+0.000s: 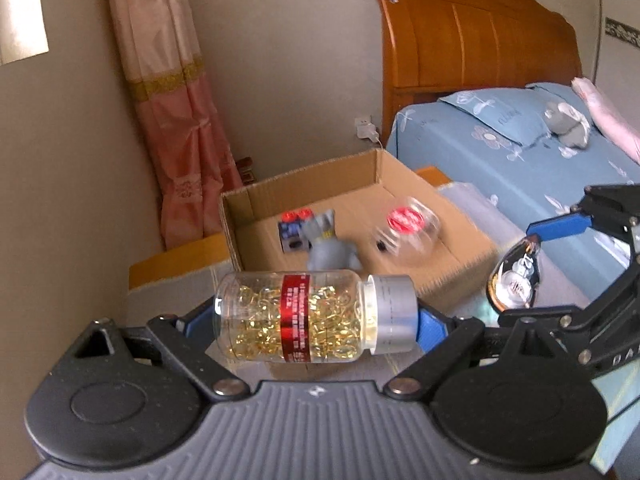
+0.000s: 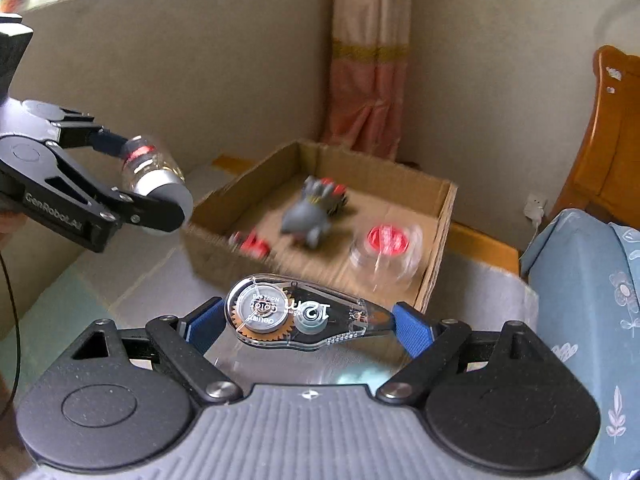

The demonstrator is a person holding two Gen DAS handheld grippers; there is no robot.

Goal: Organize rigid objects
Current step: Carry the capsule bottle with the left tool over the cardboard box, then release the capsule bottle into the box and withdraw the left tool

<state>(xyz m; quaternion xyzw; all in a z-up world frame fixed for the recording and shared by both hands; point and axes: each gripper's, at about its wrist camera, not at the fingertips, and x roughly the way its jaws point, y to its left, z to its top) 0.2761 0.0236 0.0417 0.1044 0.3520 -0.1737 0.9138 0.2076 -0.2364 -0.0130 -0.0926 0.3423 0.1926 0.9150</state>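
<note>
The left gripper (image 1: 316, 316) is clamped end to end on a clear bottle (image 1: 304, 316) of small gold bits, one pad on its base and the other on its grey cap, so the bottle lies sideways in the air short of the cardboard box (image 1: 240, 216). The right gripper (image 2: 308, 316) is closed the same way on a see-through tape dispenser (image 2: 300, 314), pinched lengthwise between the blue pads (image 2: 412, 326) and also held clear of the surface below.

The box is partly filled — a grey toy figure (image 1: 328, 244), a small dark block with red tops (image 1: 294, 228) and a clear round tub with a red label (image 1: 406, 226) sit on its floor (all three are blurred, so finer detail is hard to make out). Plenty of bare cardboard remains between them.

By my reading the job is well along: three things are in, two more are in hand and near the box. What is left is to carry both over the near wall and let go. Whether more loose things wait elsewhere, the views do not show.
</note>
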